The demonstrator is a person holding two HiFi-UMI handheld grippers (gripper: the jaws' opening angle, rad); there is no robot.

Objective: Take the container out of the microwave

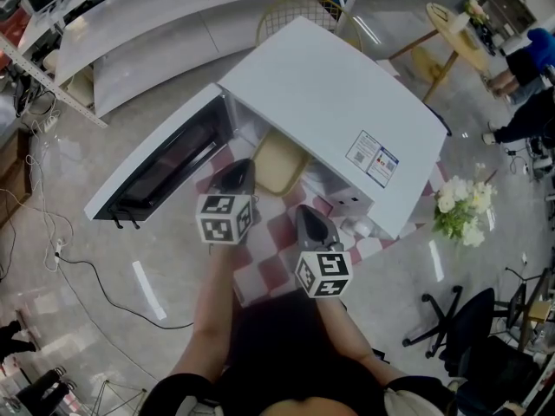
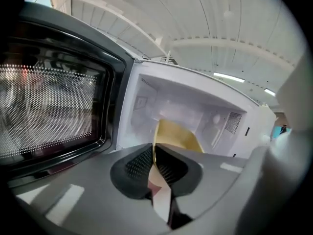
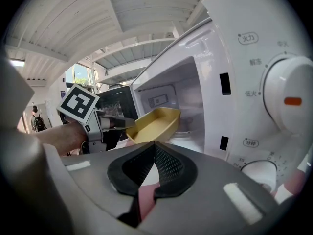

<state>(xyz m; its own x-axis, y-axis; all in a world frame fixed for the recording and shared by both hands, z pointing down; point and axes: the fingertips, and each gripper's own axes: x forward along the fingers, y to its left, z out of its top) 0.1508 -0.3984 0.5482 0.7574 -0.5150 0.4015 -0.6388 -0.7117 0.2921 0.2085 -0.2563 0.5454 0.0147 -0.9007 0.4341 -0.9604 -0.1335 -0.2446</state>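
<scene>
Dark-glass door (image 1: 165,167) of the white microwave (image 1: 338,102) stands swung open at the left. The left gripper (image 2: 153,153) has its fingers pinching the rim at one end of the yellow container (image 2: 176,136), which is held in the mouth of the oven cavity. The right gripper (image 3: 154,148) sits in front of the microwave near the control knob (image 3: 288,102), fingers pressed together with nothing between them.

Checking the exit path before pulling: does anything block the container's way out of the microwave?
Nothing visible does. The left gripper pinches the container by its rim at the microwave mouth; the door stands wide open, and the shut, empty right gripper sits aside.
</scene>
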